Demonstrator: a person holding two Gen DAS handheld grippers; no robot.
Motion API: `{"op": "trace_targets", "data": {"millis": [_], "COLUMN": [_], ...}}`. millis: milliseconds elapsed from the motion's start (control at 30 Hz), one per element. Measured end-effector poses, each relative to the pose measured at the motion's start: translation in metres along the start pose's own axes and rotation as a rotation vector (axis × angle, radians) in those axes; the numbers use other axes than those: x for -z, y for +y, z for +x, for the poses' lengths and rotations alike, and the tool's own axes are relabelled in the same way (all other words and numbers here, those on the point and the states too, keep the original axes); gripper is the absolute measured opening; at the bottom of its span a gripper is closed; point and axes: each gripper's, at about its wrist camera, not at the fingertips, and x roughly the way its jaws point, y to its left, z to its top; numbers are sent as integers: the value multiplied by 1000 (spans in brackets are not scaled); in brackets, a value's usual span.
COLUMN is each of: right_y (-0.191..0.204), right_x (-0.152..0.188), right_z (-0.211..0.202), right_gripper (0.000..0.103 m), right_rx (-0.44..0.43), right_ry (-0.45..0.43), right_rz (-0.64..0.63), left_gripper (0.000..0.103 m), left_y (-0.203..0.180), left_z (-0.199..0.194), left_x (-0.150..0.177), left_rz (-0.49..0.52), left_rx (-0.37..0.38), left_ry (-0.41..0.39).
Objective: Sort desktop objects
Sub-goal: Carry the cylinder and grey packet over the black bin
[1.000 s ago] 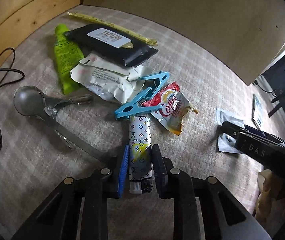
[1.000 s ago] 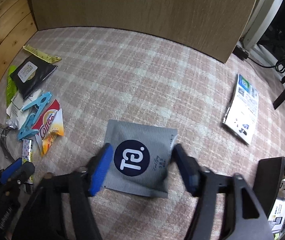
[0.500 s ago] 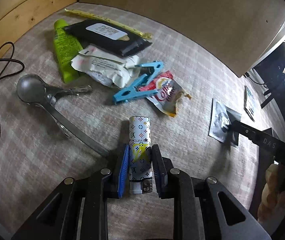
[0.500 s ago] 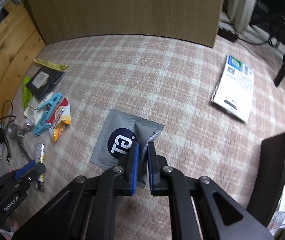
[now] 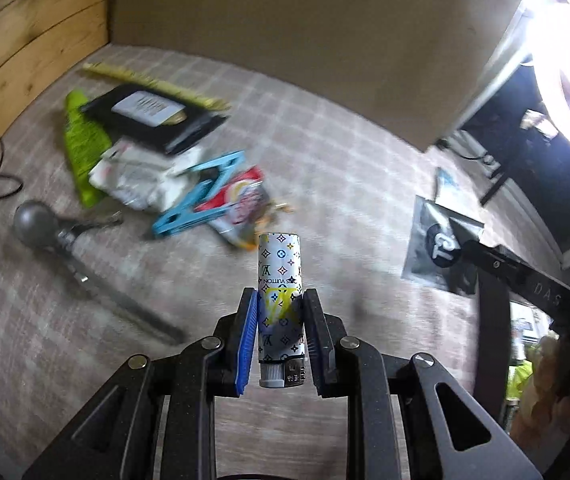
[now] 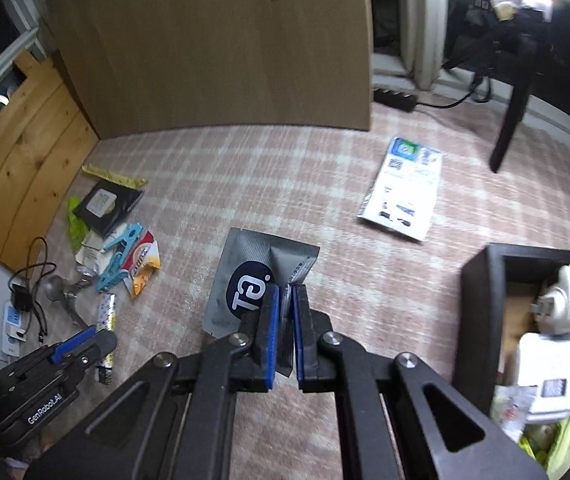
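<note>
- the left gripper [image 5: 279, 340] has its jaws drawn in to a narrow gap, blue pads pressing both sides of a white cylindrical lighter with a coloured monogram print [image 5: 279, 292].
- the lighter sits between the fingers, its metal striker end back toward the camera; its long axis runs along the fingers, the rounded end pointing past the tips.
- the right gripper [image 6: 283, 322] is almost fully closed, pinching one creased edge of a flat grey foil sachet with a dark round logo [image 6: 245, 286].
- the sachet spreads beyond the tips, above the checked pink-and-cream cloth [image 6: 245, 184].
</note>
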Motion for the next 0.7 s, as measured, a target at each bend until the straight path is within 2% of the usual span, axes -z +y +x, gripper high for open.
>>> {"op": "trace_targets", "data": {"millis": [267,367,500,700], "right_y": [-40,-63,-97,-161], "right_x": [19,32,56,104], "right_z": [-51,-81,-116,-165], "right_gripper": [7,7,7,7], "right_rx": [33,73,142,256], "right_ry": [-88,-134,-177,-223], "right_rz": [103,144,204,347], "left_gripper": [21,21,21,21], "left_y": [-69,-105,-152,-224], "left_z": [-14,-16,-20,-24], "left_x": [-1,3,18,57], "left_rz": [126,195,294,457], "left_rx": [105,165,240,340], "left_ry": [-13,3,27,83]}}
